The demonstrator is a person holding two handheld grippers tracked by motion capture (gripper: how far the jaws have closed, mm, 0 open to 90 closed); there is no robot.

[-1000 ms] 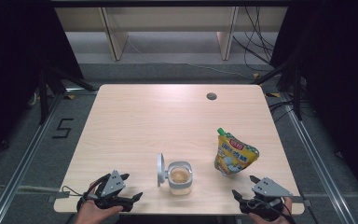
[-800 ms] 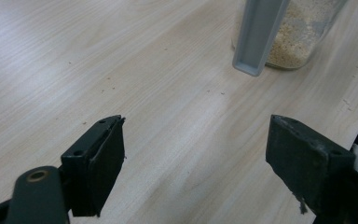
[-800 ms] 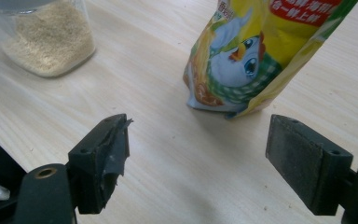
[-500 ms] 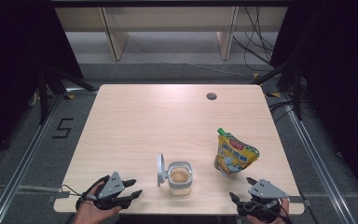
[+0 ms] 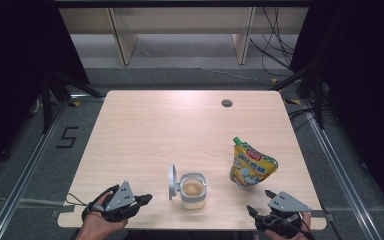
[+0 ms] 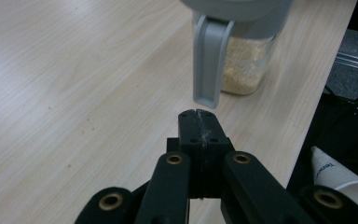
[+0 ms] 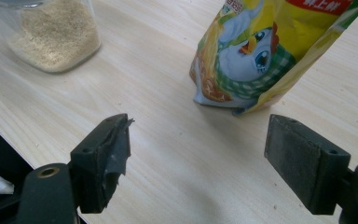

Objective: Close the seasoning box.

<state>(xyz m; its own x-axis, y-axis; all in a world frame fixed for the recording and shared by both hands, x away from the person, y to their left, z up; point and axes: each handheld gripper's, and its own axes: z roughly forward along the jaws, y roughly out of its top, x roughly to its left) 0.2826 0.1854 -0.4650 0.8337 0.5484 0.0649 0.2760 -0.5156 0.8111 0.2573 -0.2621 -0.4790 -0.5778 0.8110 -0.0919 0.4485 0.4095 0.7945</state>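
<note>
A clear jar (image 5: pixel 193 190) of beige granules stands near the table's front edge, its grey hinged lid (image 5: pixel 171 181) swung open to the left. A yellow pouch (image 5: pixel 250 165) with a green cap stands upright to its right. My left gripper (image 5: pixel 147 199) rests left of the jar, shut on nothing. In the left gripper view its closed tips (image 6: pixel 198 114) sit just short of the lid's grey latch (image 6: pixel 208 65) and the jar (image 6: pixel 249 65). My right gripper (image 5: pixel 260 201) is open below the pouch. In the right gripper view, my right gripper (image 7: pixel 198 140) faces the pouch (image 7: pixel 261 51), with the jar (image 7: pixel 56 37) at upper left.
The wooden table (image 5: pixel 180 130) has a round cable hole (image 5: pixel 226 103) at the back right. Both hands sit at the front edge. A white paper cup (image 6: pixel 340 175) lies below the table's edge. Shelf legs (image 5: pixel 122 40) stand beyond the table.
My right gripper has shifted slightly to the left along the front edge, jaws still open. The left gripper, jar and pouch have stayed put.
</note>
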